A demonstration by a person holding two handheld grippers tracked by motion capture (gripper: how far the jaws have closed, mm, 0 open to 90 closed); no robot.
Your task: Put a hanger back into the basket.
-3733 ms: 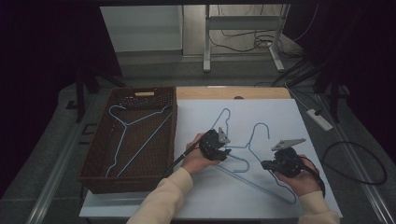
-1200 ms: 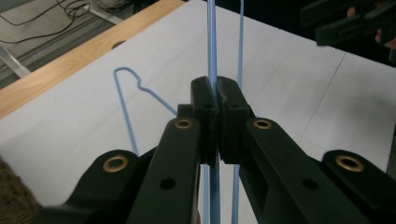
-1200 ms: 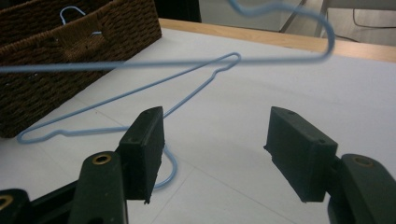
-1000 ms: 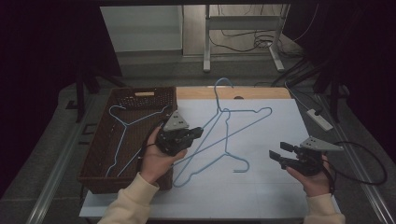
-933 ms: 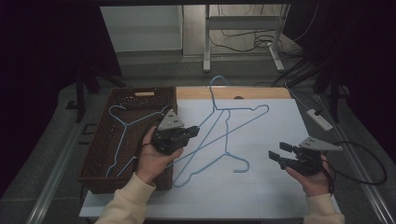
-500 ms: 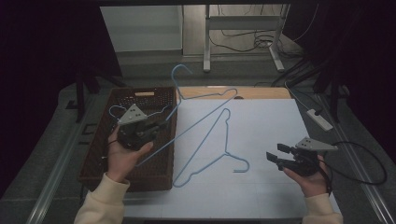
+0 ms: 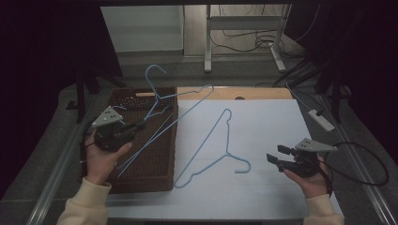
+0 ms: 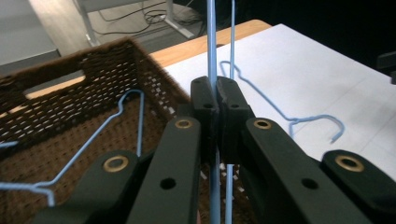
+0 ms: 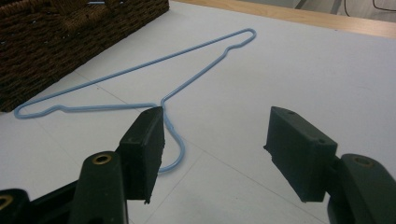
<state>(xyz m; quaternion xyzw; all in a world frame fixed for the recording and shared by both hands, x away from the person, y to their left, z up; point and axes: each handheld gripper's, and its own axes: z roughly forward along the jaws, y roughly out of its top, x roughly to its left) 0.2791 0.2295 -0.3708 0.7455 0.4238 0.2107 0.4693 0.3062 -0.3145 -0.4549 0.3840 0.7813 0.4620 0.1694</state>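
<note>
White tabletop (image 7: pixel 281 187), thin pale-blue wire hanger (image 7: pixel 180 110) in left tool (image 7: pixel 136 127)

You wear cream sleeves; each black tool, left tool (image 7: pixel 126 132) and right tool (image 7: pixel 278 157), carries brass rivets, a grey three-cornered plate and a trailing cable.

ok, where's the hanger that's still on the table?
In the high view the loose hanger lies flat on the white table, centre, just right of the wicker basket, its hook toward the open right claw.
</note>
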